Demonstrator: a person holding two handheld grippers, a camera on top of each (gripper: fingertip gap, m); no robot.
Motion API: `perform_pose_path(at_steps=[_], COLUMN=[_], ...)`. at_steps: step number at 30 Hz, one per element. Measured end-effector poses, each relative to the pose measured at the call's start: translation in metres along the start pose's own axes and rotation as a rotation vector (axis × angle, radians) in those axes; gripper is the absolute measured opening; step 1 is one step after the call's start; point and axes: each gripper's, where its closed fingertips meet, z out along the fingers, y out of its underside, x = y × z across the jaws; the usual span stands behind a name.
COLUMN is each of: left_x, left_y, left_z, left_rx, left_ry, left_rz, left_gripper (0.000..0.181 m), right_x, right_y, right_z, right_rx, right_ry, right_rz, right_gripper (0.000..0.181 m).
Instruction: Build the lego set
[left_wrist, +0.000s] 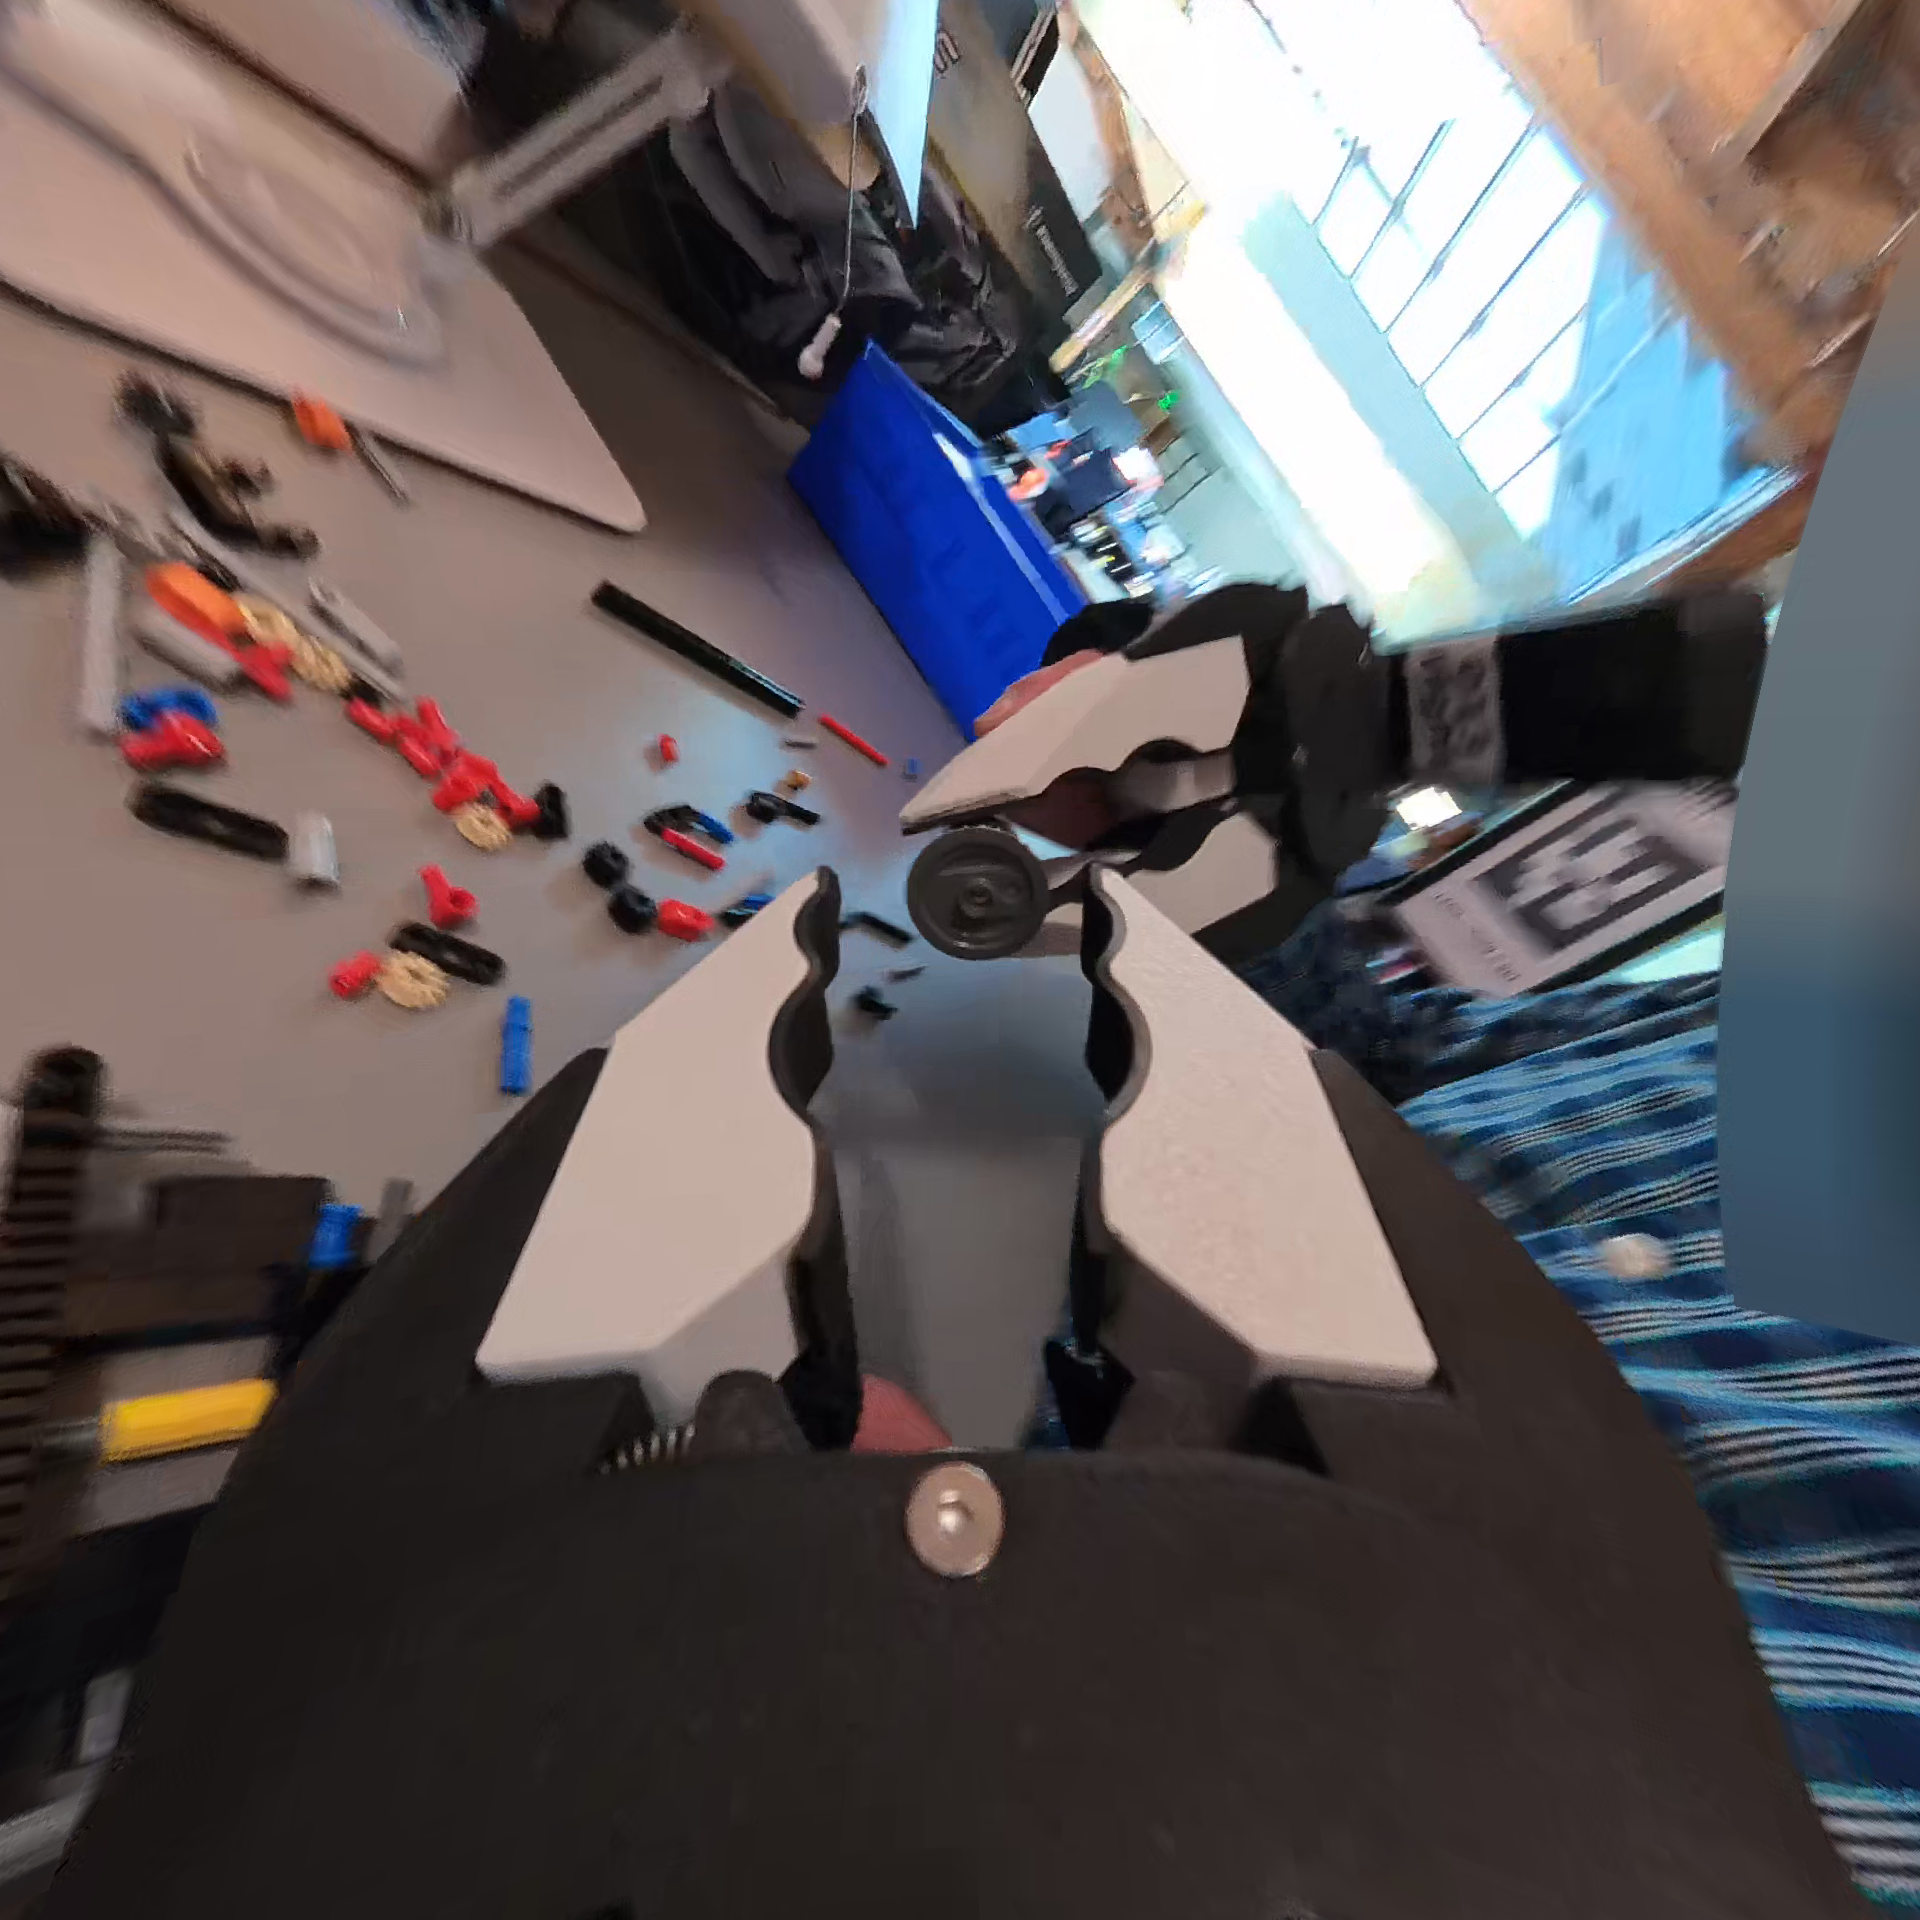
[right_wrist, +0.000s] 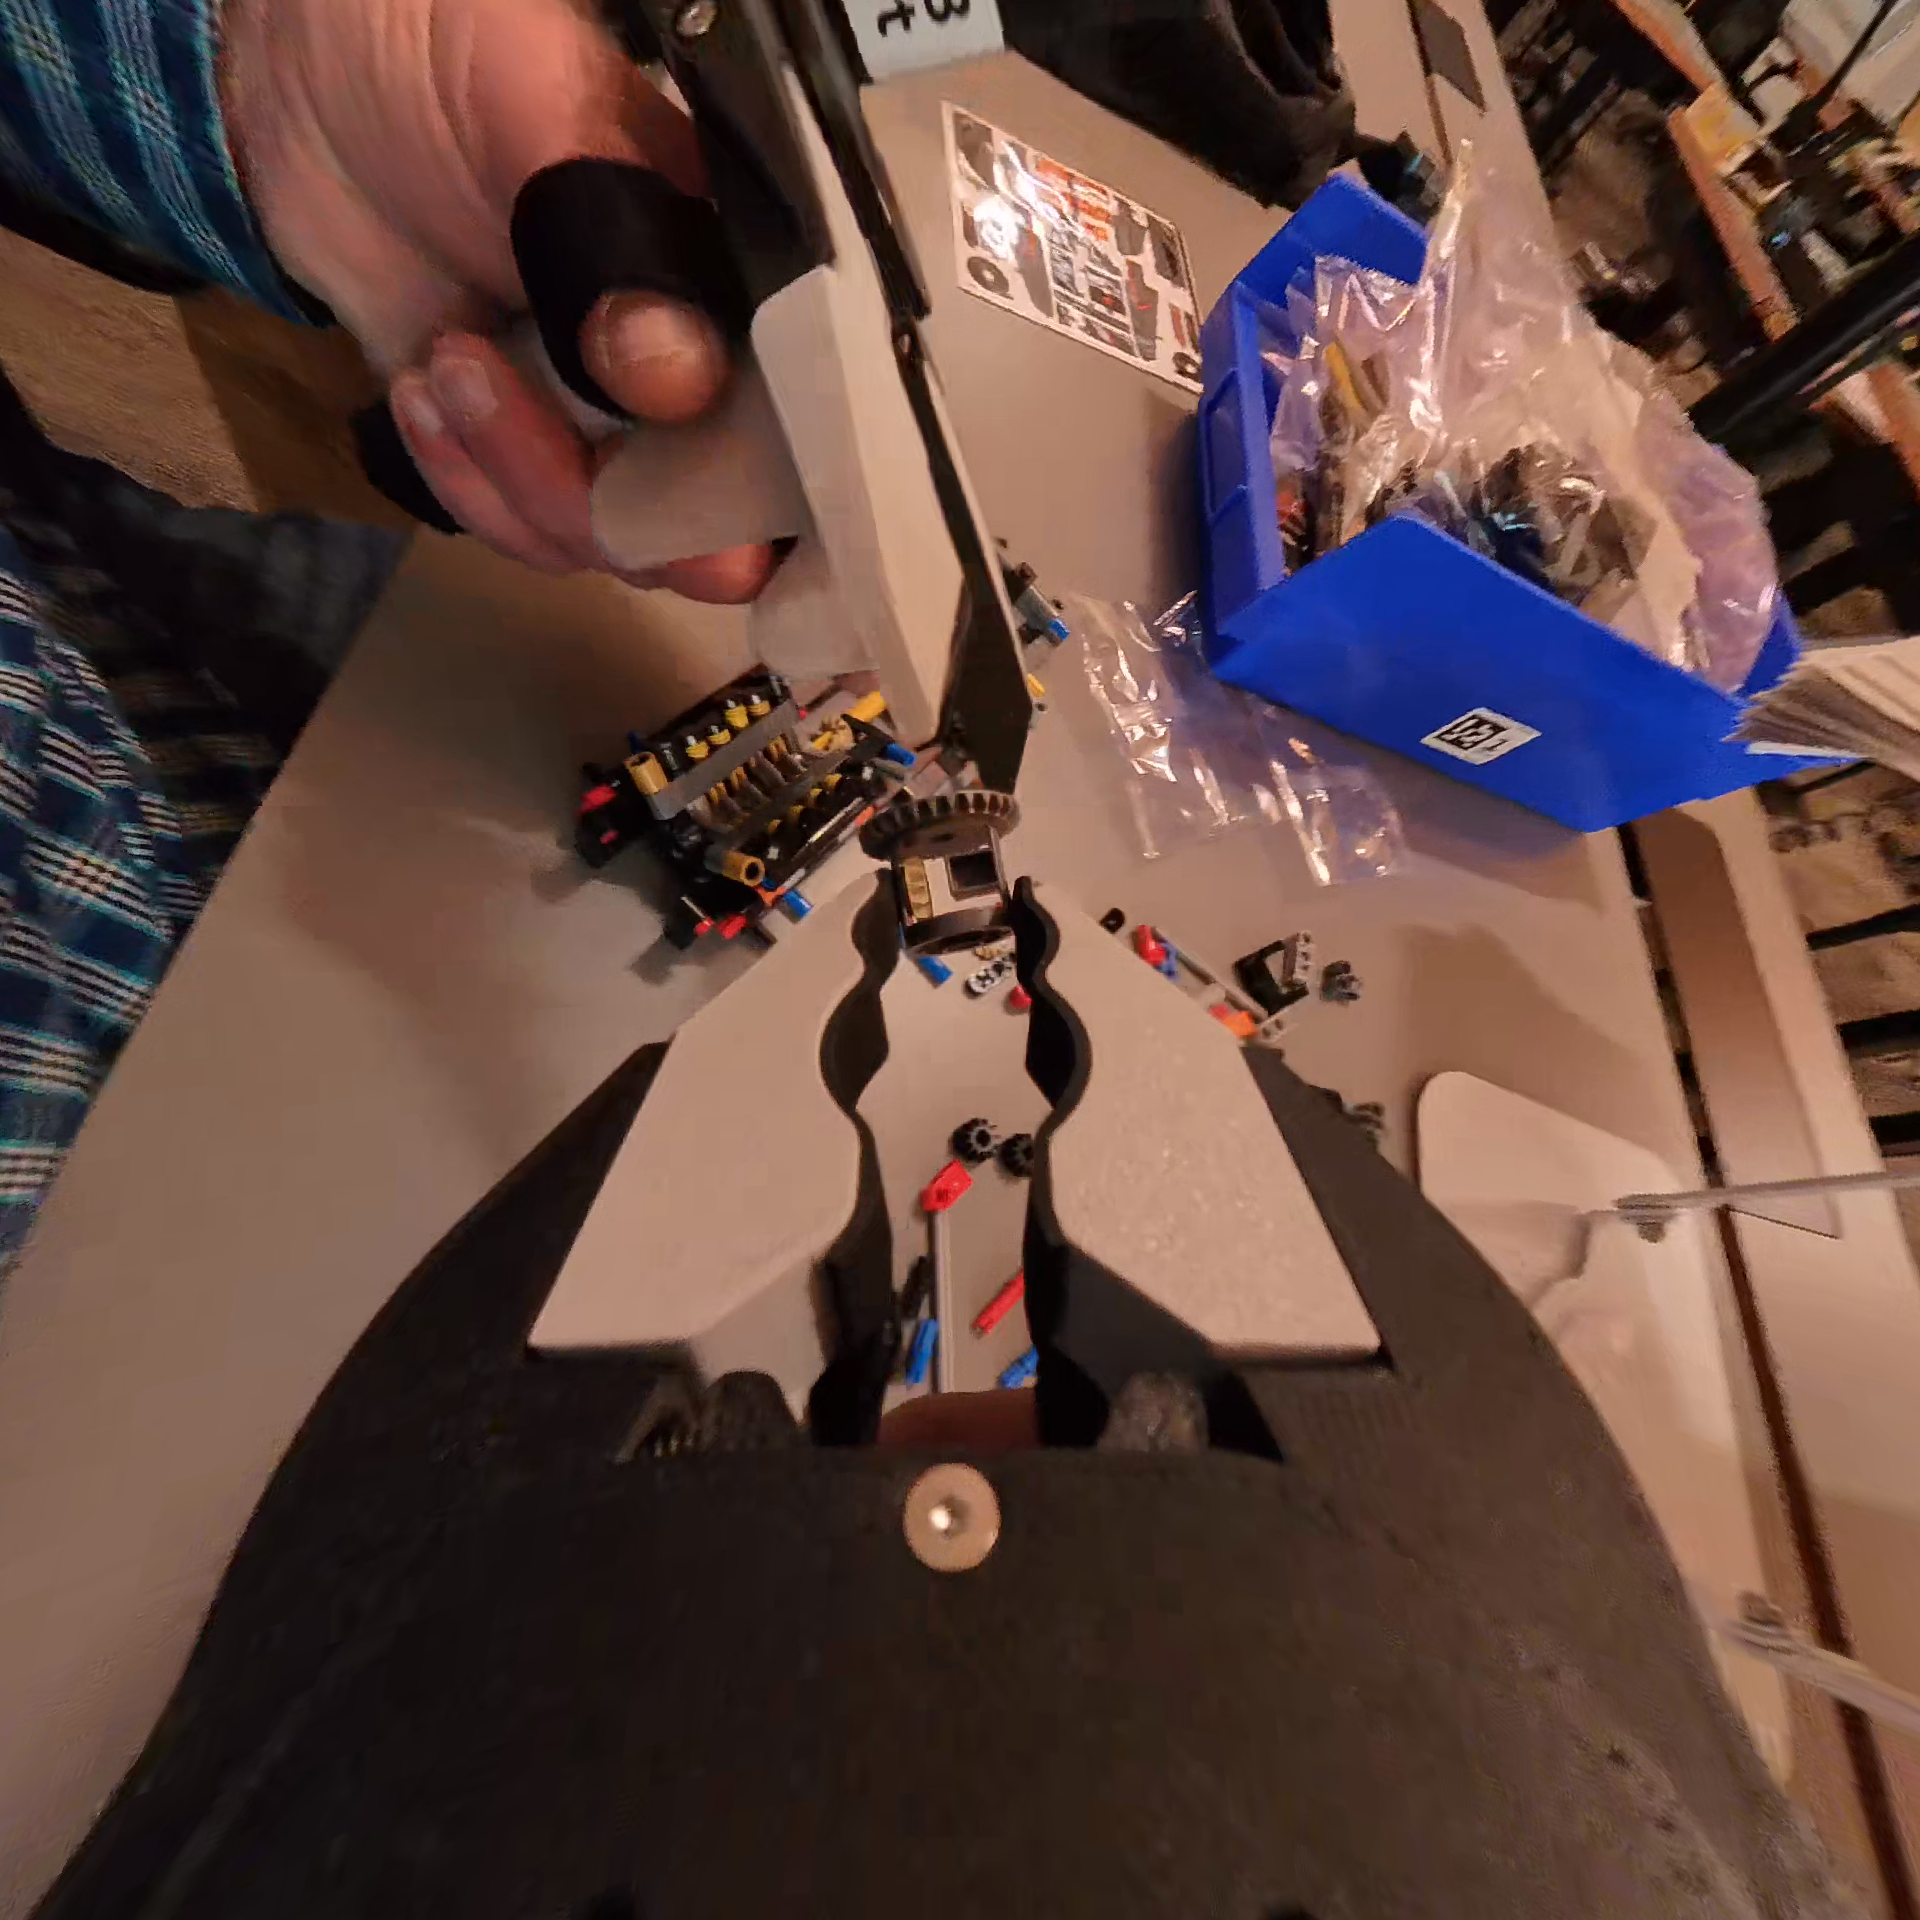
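Observation:
My right gripper (right_wrist: 953, 899) is shut on a dark round gear housing (right_wrist: 951, 883) with a toothed ring on top and holds it above the grey table (right_wrist: 364, 1039). In the left wrist view the same housing (left_wrist: 977, 899) shows end-on, gripped by the right gripper's grey fingers (left_wrist: 1101, 717) coming in from the right. My left gripper (left_wrist: 961, 904) is open, its tips on either side of the housing with small gaps. In the right wrist view its fingers (right_wrist: 862, 499) come down from above to the toothed ring. A part-built black, grey and yellow lego assembly (right_wrist: 727, 810) lies behind.
Loose red, black, blue and tan pieces (left_wrist: 416, 748) are scattered on the table, with more below my right gripper (right_wrist: 945, 1184). A blue bin (right_wrist: 1455, 623) with bagged parts stands at the right, beside an empty clear bag (right_wrist: 1226, 748) and a sticker sheet (right_wrist: 1070, 249). My left and right fingertips are right by each other.

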Motion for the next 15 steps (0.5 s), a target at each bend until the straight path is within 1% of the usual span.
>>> perform_pose_path(at_steps=[1,3,5,7,11,15], left_x=[-0.001,0.000,0.007,0.012,0.014,0.016], left_y=[0.001,0.006,0.011,0.012,0.017,0.023], left_z=[0.000,0.003,0.008,0.010,0.011,0.010], left_rx=[-0.007,-0.044,-0.074,-0.073,-0.070,-0.067], left_ry=[-0.034,-0.089,-0.082,-0.064,-0.057,-0.050], left_rz=[0.076,0.239,0.334,0.360,0.373,0.365], left_gripper=[0.045,0.046,0.046,0.044,0.029,0.027], right_x=[-0.002,-0.004,-0.006,-0.008,-0.017,-0.023], right_y=[0.000,-0.002,-0.002,-0.001,-0.003,-0.002], right_z=[-0.001,-0.002,-0.002,-0.003,-0.004,-0.004], right_rx=[0.005,0.021,0.023,0.016,0.021,0.015], right_ry=[-0.023,-0.059,-0.091,-0.106,-0.143,-0.158], right_rz=[0.022,0.053,0.076,0.076,0.091,0.106], right_gripper=[0.020,0.020,0.020,0.020,0.019,0.020])
